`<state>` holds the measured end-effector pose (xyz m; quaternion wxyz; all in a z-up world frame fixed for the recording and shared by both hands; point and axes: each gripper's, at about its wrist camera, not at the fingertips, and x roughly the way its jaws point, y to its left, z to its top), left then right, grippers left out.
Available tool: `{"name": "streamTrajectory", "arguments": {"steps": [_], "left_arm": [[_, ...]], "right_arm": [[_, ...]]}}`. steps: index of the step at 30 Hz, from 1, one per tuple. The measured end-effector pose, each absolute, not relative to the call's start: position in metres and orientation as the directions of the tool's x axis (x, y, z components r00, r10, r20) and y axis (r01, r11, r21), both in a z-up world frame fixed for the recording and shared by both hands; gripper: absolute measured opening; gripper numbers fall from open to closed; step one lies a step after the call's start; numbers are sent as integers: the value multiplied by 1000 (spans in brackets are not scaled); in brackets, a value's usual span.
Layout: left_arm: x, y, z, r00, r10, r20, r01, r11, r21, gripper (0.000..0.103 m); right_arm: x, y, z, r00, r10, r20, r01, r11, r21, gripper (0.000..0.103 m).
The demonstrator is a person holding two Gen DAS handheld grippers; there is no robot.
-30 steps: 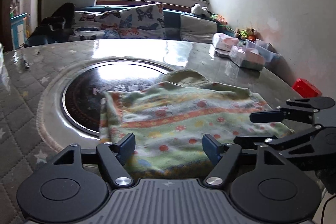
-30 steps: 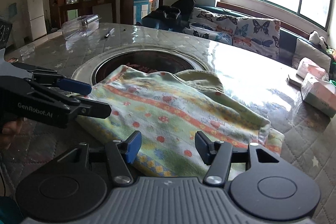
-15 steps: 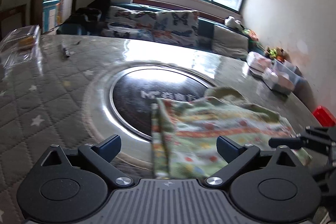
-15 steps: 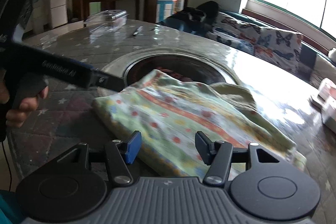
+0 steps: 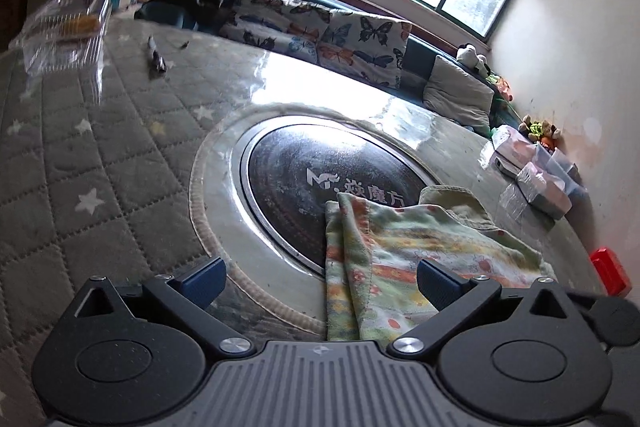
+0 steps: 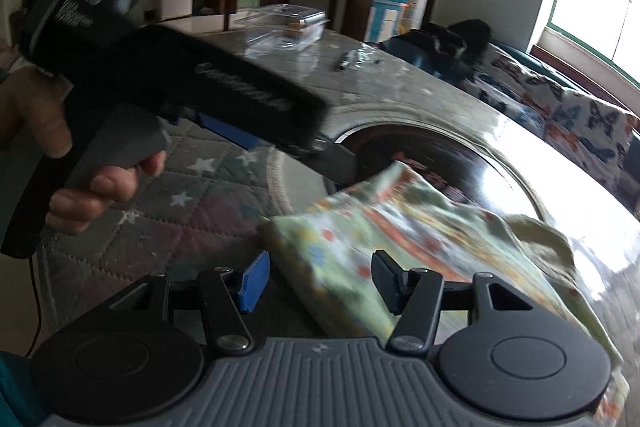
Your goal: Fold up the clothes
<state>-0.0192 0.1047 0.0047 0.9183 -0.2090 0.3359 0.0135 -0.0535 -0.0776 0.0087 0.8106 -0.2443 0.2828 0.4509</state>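
On the quilted table (image 5: 72, 155), both tongs (image 5: 320, 279) (image 6: 316, 281) have withdrawn, spread, from the folded garment (image 5: 400, 251).

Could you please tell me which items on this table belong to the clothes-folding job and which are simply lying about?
Job:
patterned garment
left gripper
right gripper

Lying about:
clear plastic box
pen
tissue packs
red box
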Motion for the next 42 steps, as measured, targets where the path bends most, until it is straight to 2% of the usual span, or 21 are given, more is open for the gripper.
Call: {"name": "streamTrajectory", "arguments": {"steps": [5, 10, 12, 14, 30, 33, 36, 37, 38, 40, 42], "left_arm": [[-15, 110, 2, 766, -155, -623, -174, 884, -434, 103], [-8, 107, 0, 753, -199, -627, -157, 871, -466, 103], [-6, 106, -1, 749, -219, -625, -151, 862, -483, 103], [-3, 105, -2, 743, -236, -626, -153, 851, -502, 103], [19, 99, -12, 719, -396, -571, -198, 671, -715, 100], [21, 96, -17, 709, -437, -554, -188, 639, -746, 85], [20, 98, -25, 705, -453, -546, -200, 612, -765, 62], [20, 99, -28, 704, -454, -546, -204, 607, -768, 47], [20, 100, -30, 703, -455, -546, -208, 603, -770, 36], [20, 101, -33, 703, -451, -550, -214, 604, -768, 24], [21, 100, -33, 701, -439, -562, -211, 625, -752, 19]], "right_arm": [[-56, -58, 0, 421, 589, -690, -881, 448, -155, 50], [-52, -56, -4, 442, 578, -686, -864, 480, -153, 34], [-50, -58, -2, 445, 582, -681, -859, 491, -143, 22], [-48, -61, 1, 444, 593, -672, -858, 498, -128, 16], [-43, -114, 43, 441, 694, -569, -831, 555, 34, 11], [-46, -119, 44, 426, 709, -562, -840, 540, 45, 11], [-50, -122, 43, 412, 719, -560, -849, 526, 51, 11], [-50, -122, 42, 406, 721, -561, -852, 521, 53, 11], [-51, -122, 42, 401, 723, -562, -854, 517, 55, 11], [-49, -124, 41, 392, 725, -566, -856, 513, 64, 12], [-50, -130, 39, 386, 728, -567, -852, 517, 83, 17]]}}
